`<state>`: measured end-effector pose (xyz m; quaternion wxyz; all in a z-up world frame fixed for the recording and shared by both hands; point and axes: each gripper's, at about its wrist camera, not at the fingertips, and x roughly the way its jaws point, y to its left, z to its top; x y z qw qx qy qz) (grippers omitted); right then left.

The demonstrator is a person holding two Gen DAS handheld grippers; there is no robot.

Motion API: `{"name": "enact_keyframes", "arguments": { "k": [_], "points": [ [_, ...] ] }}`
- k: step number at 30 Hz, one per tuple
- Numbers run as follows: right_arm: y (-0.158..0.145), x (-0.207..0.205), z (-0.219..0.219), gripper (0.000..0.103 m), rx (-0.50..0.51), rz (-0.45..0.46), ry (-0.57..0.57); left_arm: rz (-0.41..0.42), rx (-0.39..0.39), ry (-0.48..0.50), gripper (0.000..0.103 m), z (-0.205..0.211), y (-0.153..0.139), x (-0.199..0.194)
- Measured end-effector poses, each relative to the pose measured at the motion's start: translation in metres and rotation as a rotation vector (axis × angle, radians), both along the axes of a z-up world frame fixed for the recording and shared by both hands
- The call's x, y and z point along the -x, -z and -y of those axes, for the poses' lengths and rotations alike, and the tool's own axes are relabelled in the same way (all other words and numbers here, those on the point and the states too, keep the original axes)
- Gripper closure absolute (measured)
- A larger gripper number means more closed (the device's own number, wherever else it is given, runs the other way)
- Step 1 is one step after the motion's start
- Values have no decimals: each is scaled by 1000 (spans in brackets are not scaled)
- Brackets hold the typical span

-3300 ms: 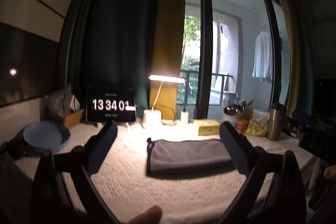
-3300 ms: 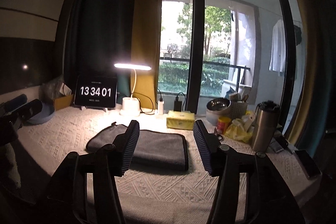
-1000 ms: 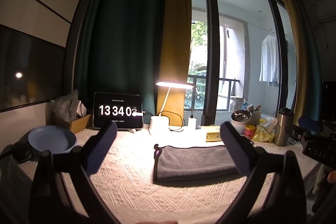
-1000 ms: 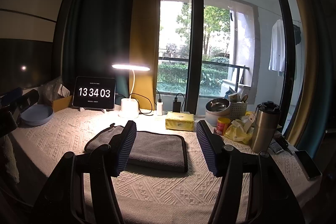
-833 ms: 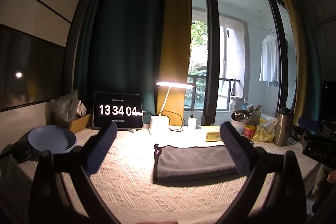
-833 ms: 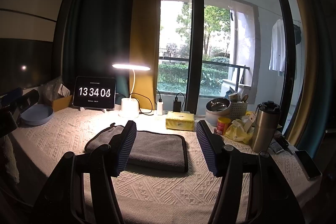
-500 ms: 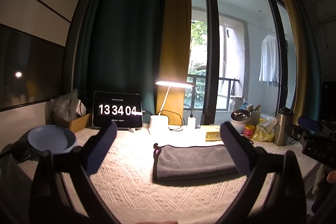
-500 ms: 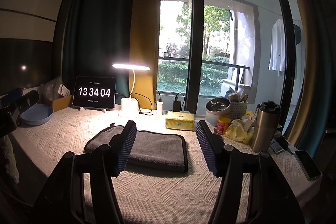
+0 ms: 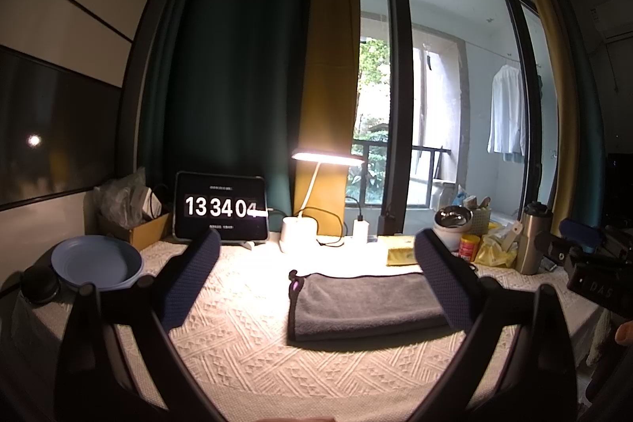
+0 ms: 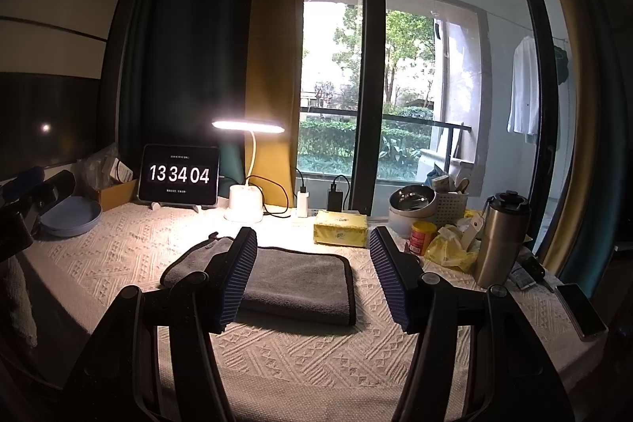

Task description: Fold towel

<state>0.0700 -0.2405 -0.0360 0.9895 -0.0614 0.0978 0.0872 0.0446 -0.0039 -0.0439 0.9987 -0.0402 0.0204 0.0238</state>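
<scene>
A grey towel lies folded flat on the white textured tablecloth, its hanging loop at the left end. It also shows in the right wrist view with a dark trimmed edge on its right side. My left gripper is open and empty, held back from the towel above the table's front. My right gripper is open and empty, also back from the towel and not touching it. The right gripper's body shows at the right edge of the left wrist view.
At the back stand a tablet clock, a lit desk lamp, chargers and a yellow tissue pack. A blue plate sits far left. A steel bowl, red can, yellow bag and steel flask crowd the right. A phone lies near the right edge.
Since 3.3 s ago both grippers have drawn back a little and the left one has tilted up. Over the last second nothing has moved; only the clock has ticked on.
</scene>
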Motion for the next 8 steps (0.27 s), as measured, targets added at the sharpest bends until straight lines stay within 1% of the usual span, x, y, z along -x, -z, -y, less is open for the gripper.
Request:
{"name": "enact_keyframes", "arguments": {
  "k": [8],
  "points": [
    [0, 0, 0, 40, -1, -2, -1, -11, 5, 5, 3, 5, 4, 0]
  ]
}}
